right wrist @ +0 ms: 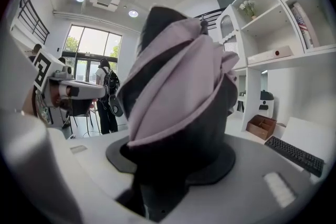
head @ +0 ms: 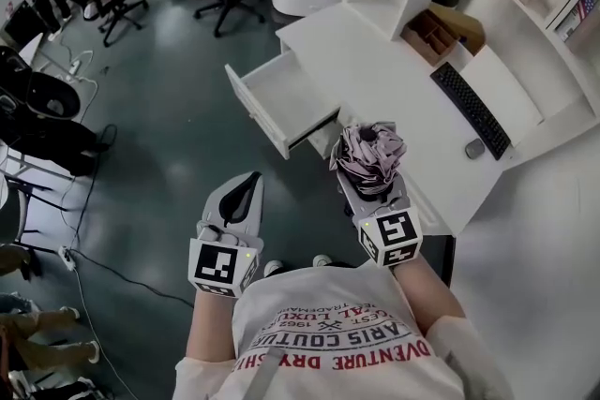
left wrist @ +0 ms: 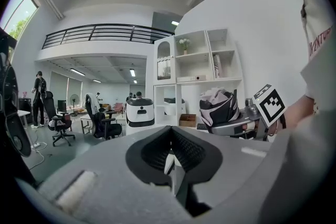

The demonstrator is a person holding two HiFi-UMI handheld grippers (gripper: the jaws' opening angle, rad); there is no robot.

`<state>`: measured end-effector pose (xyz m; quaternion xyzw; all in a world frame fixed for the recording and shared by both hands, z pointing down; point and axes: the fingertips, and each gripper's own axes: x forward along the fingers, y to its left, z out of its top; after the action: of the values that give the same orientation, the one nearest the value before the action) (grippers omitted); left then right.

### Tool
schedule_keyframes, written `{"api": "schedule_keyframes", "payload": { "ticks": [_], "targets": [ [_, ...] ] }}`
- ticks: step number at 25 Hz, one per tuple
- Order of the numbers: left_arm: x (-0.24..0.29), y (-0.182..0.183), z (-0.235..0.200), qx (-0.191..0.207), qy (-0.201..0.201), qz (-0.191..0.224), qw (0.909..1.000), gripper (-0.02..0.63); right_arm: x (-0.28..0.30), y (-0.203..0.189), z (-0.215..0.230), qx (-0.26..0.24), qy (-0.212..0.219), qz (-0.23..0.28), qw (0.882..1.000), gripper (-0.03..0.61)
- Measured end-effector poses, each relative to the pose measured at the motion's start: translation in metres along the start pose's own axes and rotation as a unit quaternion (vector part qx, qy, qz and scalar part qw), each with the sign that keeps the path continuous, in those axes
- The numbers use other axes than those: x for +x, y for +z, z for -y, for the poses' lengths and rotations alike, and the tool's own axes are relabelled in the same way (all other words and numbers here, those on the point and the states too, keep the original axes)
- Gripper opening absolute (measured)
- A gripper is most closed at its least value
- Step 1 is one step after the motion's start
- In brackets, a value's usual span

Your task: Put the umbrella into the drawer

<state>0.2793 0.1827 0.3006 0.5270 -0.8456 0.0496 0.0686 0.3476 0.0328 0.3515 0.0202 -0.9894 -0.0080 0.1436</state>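
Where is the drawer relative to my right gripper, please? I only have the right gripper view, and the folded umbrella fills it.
Observer: In the head view the drawer stands pulled open from the white desk, up and left of the right gripper and its folded umbrella.
Operator: Is anything inside it?
Observer: The part that shows is bare white bottom.
Operator: And the left gripper?
Observer: The left gripper is shut on nothing, beside the right one, short of the drawer.

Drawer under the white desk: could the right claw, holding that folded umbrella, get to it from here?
Probably yes. The drawer stands pulled out, its top open and seemingly empty, and the right claw, shut on the umbrella, hangs close by with nothing between them.
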Motion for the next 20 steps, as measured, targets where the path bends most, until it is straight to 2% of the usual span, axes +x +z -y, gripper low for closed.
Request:
{"api": "schedule_keyframes", "payload": {
  "ticks": [6,12,20],
  "targets": [
    [-0.03,-0.001,-0.066,0.007,-0.007,-0.005,0.9999,0.003,0.034,0.011,-0.041,0.01,-0.026,-0.006,1.0,0.199],
    [-0.047,-0.005,-0.106,0.004,-0.01,-0.008,0.9999,0.004,0.059,0.02,-0.073,0.011,-0.032,-0.014,0.999,0.201],
    [-0.004,-0.021,-0.156,0.004,-0.016,-0.021,0.9996,0.003,0.132,0.016,-0.06,0.019,-0.036,-0.023,0.999,0.201]
  ]
}}
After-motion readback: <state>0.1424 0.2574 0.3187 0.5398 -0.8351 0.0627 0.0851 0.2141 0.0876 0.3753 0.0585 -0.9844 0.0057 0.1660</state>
